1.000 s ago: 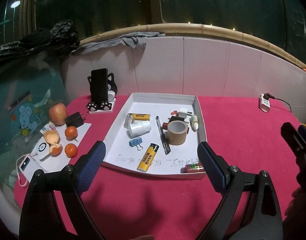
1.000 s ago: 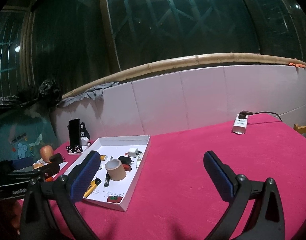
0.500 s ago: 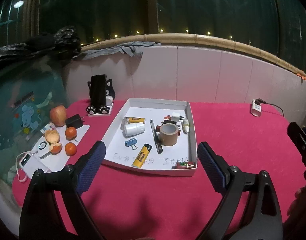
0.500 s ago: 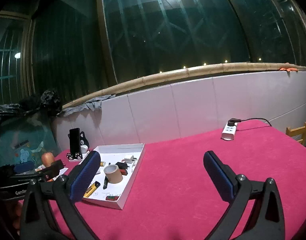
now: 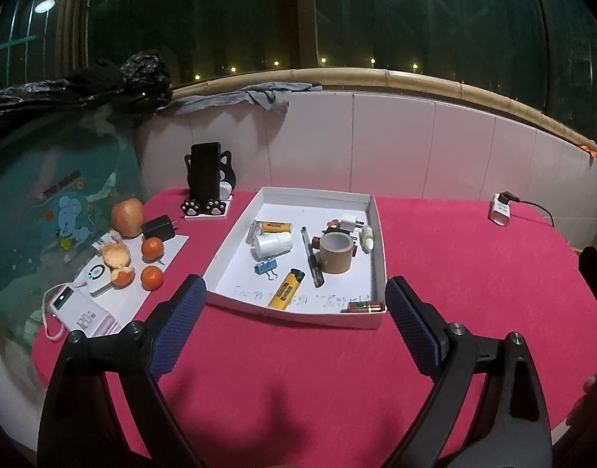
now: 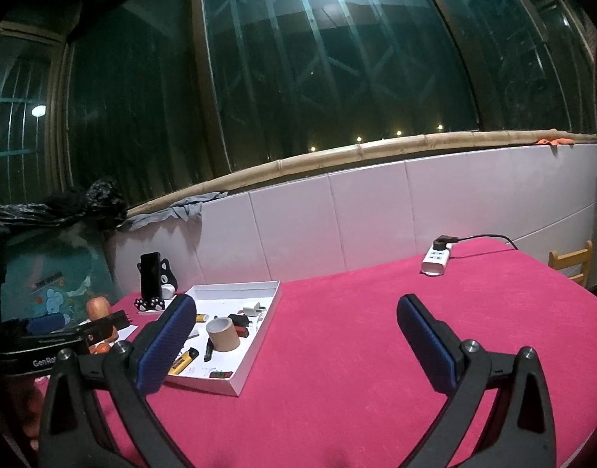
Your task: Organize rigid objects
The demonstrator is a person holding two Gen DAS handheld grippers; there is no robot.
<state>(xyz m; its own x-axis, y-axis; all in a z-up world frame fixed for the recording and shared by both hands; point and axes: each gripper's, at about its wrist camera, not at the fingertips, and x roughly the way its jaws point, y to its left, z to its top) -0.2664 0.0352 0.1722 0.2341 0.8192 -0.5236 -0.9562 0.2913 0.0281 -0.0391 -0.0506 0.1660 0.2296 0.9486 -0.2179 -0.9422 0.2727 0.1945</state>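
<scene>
Cardboard tray [image 5: 379,265], white, shallow, rectangular, sits on the pink-red felt-like tablecloth [image 5: 454,273] just ahead of the left gripper [image 5: 294,325], its near wall between the two finger tips. Left gripper fingers [image 5: 177,327] are spread wide, nothing between them; pads are blue, knurled, on black plastic arms. Right gripper [image 6: 294,345] is likewise spread and empty, tray off beyond its left finger, bare cloth ahead of and between its fingers.

In the tray: brown tape roll [image 5: 335,252], hollow cylinder, upright; black pen [image 5: 311,262] just left of it; yellow lighter [image 5: 286,288]; blue binder clip [image 5: 267,269]; white ribbed cap-like cylinder [image 5: 272,243] on its side; yellow tube [image 5: 275,227]; white plug adapter [image 5: 349,222]; small white dropper bottle [image 5: 367,237]; small red-green piece [image 5: 362,306] in the near right corner. Handwriting on the tray floor near the front wall, not readable.

Past the left finger: oranges [image 5: 152,263], apple [image 5: 127,217], black charger [image 5: 160,227], white power bank [image 5: 82,312], black phone [image 5: 205,175] upright in a cat-shaped stand. White power strip [image 6: 437,259] lies far ahead of the right finger, near the tiled wall. Wide open cloth right of the tray. Other gripper's body shows "GenRo", cut off.
</scene>
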